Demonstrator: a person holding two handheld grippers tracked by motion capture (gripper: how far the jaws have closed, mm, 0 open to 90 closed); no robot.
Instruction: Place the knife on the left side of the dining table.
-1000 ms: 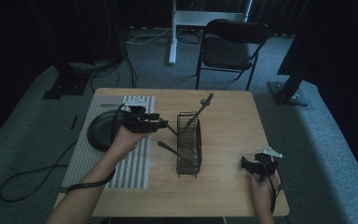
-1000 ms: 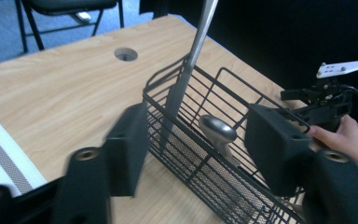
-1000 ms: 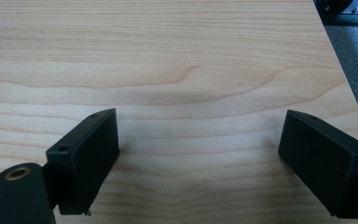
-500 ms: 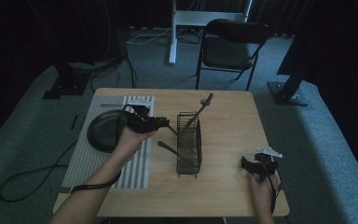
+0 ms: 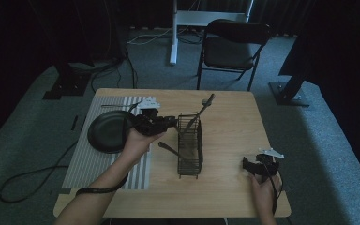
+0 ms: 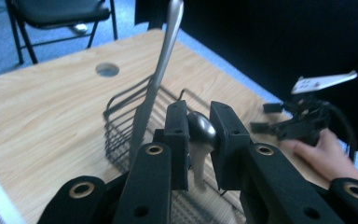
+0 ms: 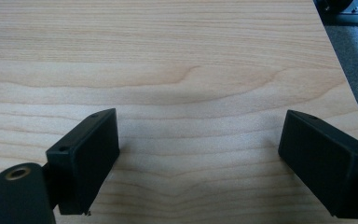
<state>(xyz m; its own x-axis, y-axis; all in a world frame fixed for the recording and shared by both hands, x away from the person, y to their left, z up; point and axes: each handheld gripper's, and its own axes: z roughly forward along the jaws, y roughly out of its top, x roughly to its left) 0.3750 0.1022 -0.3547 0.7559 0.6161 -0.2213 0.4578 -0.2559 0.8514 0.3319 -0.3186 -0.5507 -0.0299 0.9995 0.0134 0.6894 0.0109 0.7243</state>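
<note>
My left gripper [image 5: 171, 123] hovers just left of a black wire basket [image 5: 190, 157], held up off the table. In the left gripper view my left gripper [image 6: 199, 109] is shut on the rounded end of a metal utensil [image 6: 200, 133], whose stem hangs down in front of the basket [image 6: 121, 116]. Its jaws have just been closing on it. A long utensil [image 5: 205, 105] leans up out of the basket's far end [image 6: 168, 42]. Another utensil [image 5: 168, 148] sticks out to the basket's left. My right gripper [image 5: 249, 164] rests open at the front right with bare wood between its jaws [image 7: 198, 140].
A black plate [image 5: 105, 133] lies on a striped mat [image 5: 82, 164] at the table's left. The wooden table [image 5: 234, 122] has a round cable hole [image 6: 107, 70]. A folding chair [image 5: 234, 47] stands beyond the far edge.
The left hand has risen a little and moved right toward the basket, with its jaws drawn together on the utensil's end. The right gripper has not moved.
</note>
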